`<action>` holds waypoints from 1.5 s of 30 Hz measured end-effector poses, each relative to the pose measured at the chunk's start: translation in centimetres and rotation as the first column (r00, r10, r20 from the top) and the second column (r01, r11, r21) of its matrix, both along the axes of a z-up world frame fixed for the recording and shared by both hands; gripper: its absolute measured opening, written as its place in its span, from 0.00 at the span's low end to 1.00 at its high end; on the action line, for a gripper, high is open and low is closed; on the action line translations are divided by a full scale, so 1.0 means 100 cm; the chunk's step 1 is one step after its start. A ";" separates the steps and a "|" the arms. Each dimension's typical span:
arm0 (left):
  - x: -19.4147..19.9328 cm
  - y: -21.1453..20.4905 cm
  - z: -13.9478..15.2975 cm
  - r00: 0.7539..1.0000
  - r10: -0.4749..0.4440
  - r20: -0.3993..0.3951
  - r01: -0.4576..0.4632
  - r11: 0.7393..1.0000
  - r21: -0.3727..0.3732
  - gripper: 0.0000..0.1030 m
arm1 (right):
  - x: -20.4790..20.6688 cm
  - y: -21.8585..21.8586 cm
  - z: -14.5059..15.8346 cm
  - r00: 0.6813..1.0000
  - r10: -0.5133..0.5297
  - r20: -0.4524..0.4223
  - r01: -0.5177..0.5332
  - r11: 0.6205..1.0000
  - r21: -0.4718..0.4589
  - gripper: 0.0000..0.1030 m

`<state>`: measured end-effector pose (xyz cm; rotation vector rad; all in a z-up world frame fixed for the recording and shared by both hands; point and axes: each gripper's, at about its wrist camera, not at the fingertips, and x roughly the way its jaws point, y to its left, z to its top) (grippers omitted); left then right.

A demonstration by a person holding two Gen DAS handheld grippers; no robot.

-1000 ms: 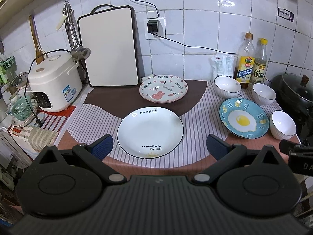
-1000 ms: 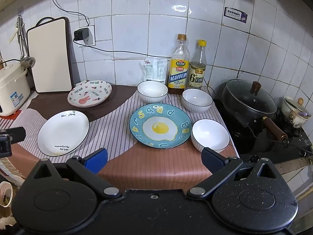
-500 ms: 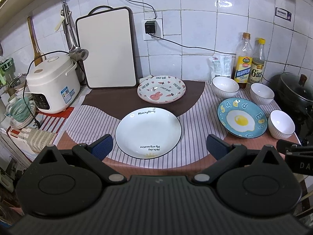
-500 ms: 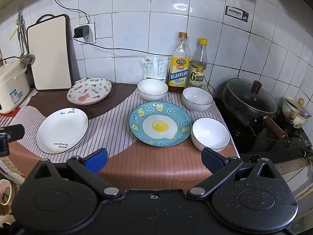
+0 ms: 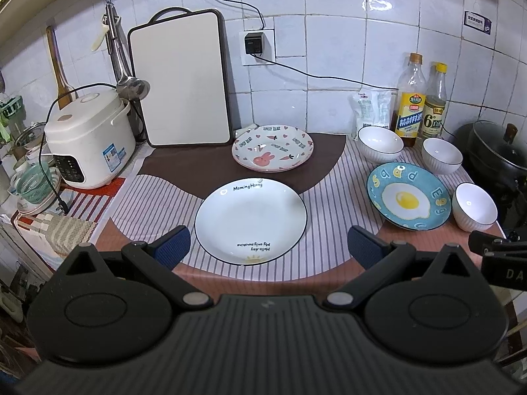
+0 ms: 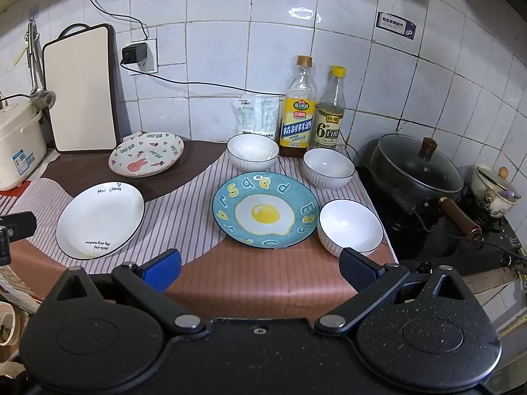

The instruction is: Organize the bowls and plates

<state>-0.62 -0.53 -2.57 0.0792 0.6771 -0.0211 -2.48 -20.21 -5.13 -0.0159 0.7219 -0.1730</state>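
Note:
A white plate [image 5: 250,219] lies on the striped cloth in front of my open, empty left gripper [image 5: 268,247]. Behind it is a rabbit-pattern plate [image 5: 272,147]. A blue egg plate [image 5: 408,196] lies to the right, with three white bowls around it: back left [image 5: 380,140], back right [image 5: 442,155], near right [image 5: 476,206]. In the right wrist view my open, empty right gripper [image 6: 260,265] hovers at the counter's front edge, before the egg plate [image 6: 265,209] and near bowl [image 6: 349,227]. The white plate [image 6: 100,219] is on its left.
A rice cooker [image 5: 89,138] and cutting board [image 5: 179,80] stand at the back left. Two bottles [image 6: 298,108] and a bag stand against the tiles. A black lidded pot [image 6: 418,166] sits on the stove at the right.
Both grippers have drifted slightly; the scene shifts a little in each view. Nothing on the counter has moved. Both grippers stay open.

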 end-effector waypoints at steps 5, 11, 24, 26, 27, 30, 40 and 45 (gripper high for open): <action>0.000 0.001 0.000 1.000 0.000 0.001 0.000 1.000 0.002 1.00 | 0.000 0.000 0.000 1.000 0.004 0.003 -0.004 1.000 -0.001 1.00; 0.001 0.009 0.007 0.999 -0.044 0.017 0.044 0.999 -0.004 1.00 | -0.003 0.003 0.006 0.995 0.069 0.069 -0.070 0.997 0.013 1.00; 0.060 0.079 -0.005 0.999 -0.010 0.046 0.012 0.999 -0.034 1.00 | 0.071 0.033 -0.038 0.911 0.362 0.195 -0.396 0.901 0.176 1.00; 0.076 0.092 -0.019 1.000 0.008 0.023 -0.007 0.999 -0.042 1.00 | 0.090 0.045 -0.052 0.905 0.386 0.178 -0.419 0.881 0.221 1.00; 0.082 0.098 -0.027 1.000 0.019 0.010 -0.019 0.999 -0.046 0.99 | 0.098 0.051 -0.060 0.898 0.405 0.174 -0.437 0.869 0.233 1.00; 0.106 0.115 -0.053 0.998 0.057 -0.035 -0.060 0.995 -0.074 0.97 | 0.120 0.070 -0.085 0.887 0.435 0.156 -0.461 0.853 0.245 1.00; 0.175 0.146 -0.145 0.971 0.107 -0.215 -0.135 0.983 -0.121 0.82 | 0.179 0.101 -0.156 0.898 0.432 0.087 -0.436 0.840 0.322 0.78; 0.194 0.157 -0.172 0.948 0.115 -0.298 -0.175 0.967 -0.184 0.61 | 0.193 0.105 -0.175 0.909 0.416 0.030 -0.395 0.835 0.383 0.62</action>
